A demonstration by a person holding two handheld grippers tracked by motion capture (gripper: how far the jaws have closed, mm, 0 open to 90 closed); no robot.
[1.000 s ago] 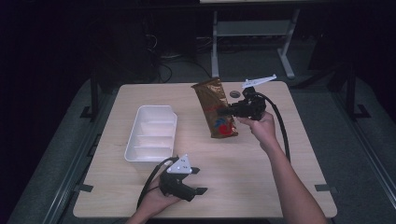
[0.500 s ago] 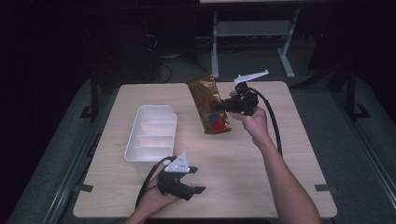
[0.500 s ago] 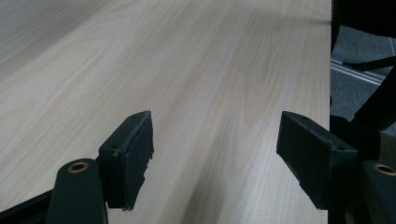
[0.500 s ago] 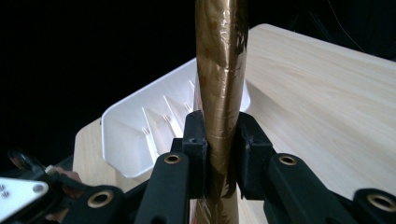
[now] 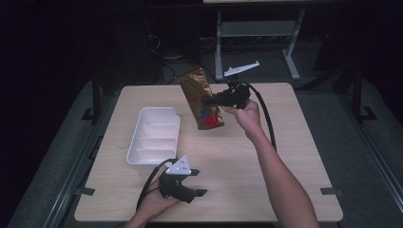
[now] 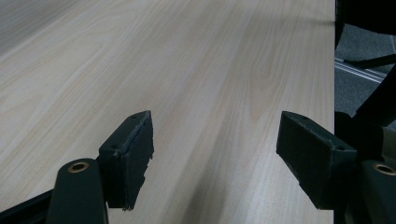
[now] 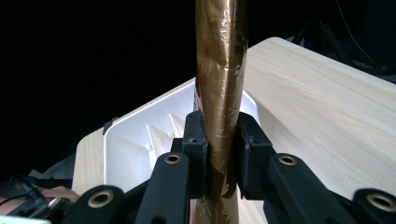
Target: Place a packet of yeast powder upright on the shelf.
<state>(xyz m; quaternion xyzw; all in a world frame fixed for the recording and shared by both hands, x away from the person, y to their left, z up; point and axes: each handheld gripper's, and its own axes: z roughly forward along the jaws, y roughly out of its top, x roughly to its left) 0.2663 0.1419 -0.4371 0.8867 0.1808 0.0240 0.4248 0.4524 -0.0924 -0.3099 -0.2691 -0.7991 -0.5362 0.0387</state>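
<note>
A brown-gold snack bag point(image 5: 201, 97) with a red and blue print hangs upright above the far middle of the table, lifted off the wood. My right gripper point(image 5: 209, 100) is shut on the bag's side edge. In the right gripper view the bag point(image 7: 220, 79) stands edge-on, pinched between the two pads point(image 7: 196, 140). My left gripper point(image 5: 196, 182) rests low near the table's front edge, jaws wide open over bare wood point(image 6: 215, 93), holding nothing.
A white divided tray point(image 5: 153, 135) sits on the left half of the wooden table point(image 5: 266, 180), just left of the bag. The same tray point(image 7: 140, 144) lies behind the bag in the right gripper view. A metal stand point(image 5: 256, 31) is beyond the table's far edge.
My right gripper has lifted the bag off the table and carried it left toward the tray, tilting it upright. The left gripper has stayed put.
</note>
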